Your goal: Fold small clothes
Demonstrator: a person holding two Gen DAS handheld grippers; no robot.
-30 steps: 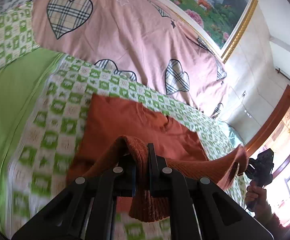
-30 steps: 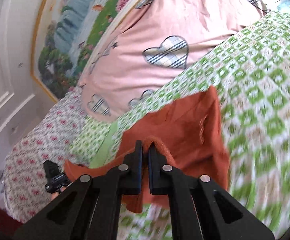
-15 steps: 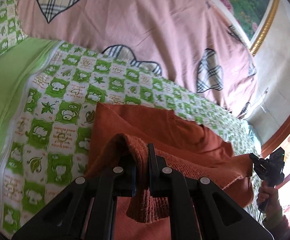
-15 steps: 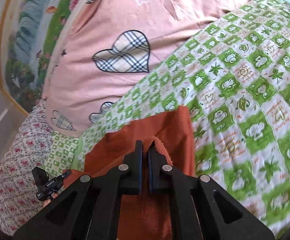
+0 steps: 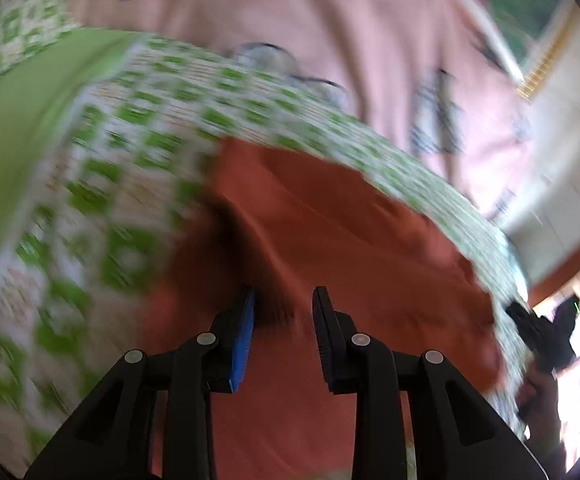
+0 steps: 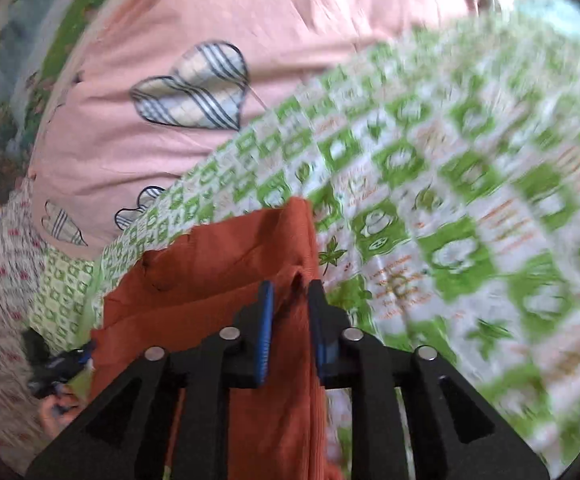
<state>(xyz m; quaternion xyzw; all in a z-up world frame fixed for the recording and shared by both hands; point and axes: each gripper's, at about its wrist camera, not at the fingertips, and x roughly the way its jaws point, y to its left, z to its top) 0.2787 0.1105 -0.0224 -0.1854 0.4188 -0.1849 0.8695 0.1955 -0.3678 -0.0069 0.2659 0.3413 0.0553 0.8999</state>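
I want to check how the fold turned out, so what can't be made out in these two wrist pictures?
- Left wrist view: motion blur smears the orange sweater; its collar and edges are unreadable. The left gripper, jaws opening, covers the near hem.
- Right wrist view: the right gripper, jaws opening with sweater fabric between them, hides the near part; the bottom edge cuts it off.
- Checked bedsheet: its print blurs toward the right.
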